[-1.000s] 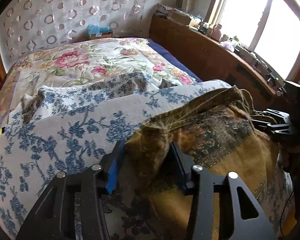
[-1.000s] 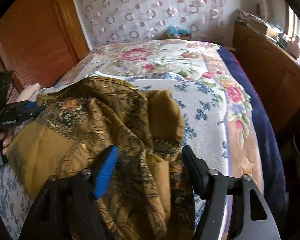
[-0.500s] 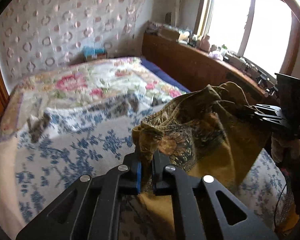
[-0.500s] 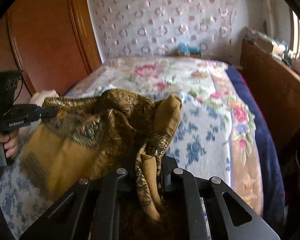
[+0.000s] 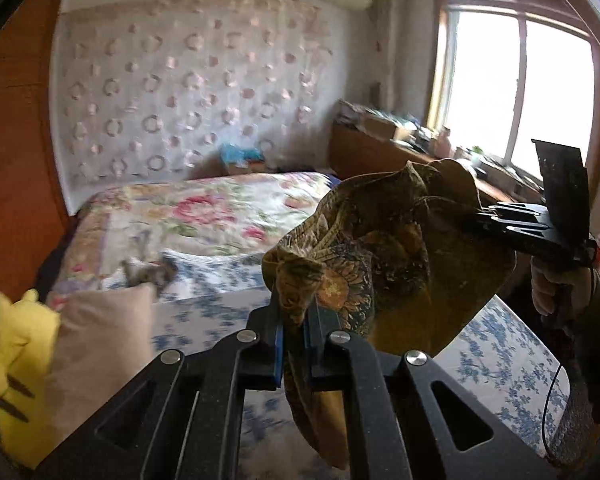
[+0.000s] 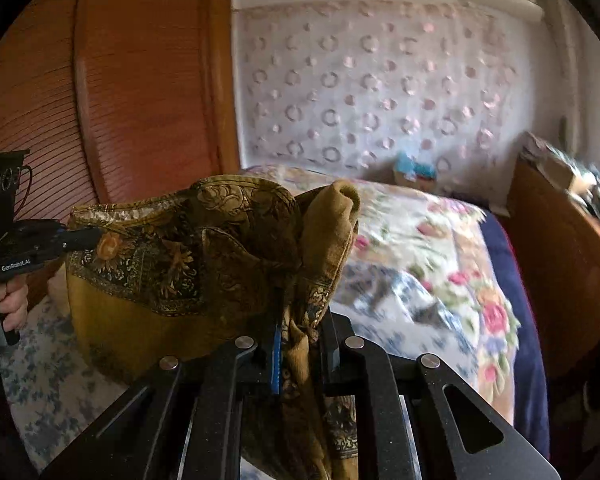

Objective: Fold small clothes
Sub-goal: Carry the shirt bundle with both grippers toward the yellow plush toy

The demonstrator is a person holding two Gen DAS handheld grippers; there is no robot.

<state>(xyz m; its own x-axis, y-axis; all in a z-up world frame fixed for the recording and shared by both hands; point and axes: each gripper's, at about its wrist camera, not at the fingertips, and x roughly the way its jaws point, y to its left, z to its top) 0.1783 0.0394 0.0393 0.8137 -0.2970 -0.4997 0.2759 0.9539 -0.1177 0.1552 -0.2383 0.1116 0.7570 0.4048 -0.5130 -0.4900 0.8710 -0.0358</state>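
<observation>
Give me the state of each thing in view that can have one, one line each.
Left gripper: shut on a bunched corner of the garment.
Right gripper: shut on another bunched part.
Brown patterned garment: unfolded, lifted off the bed, hanging slack between the grippers.
Blue floral sheet: spread flat on the bed.
Beige pillow: lying at the bed edge beside a yellow plush toy.
Window: bright; open or closed unclear.
</observation>
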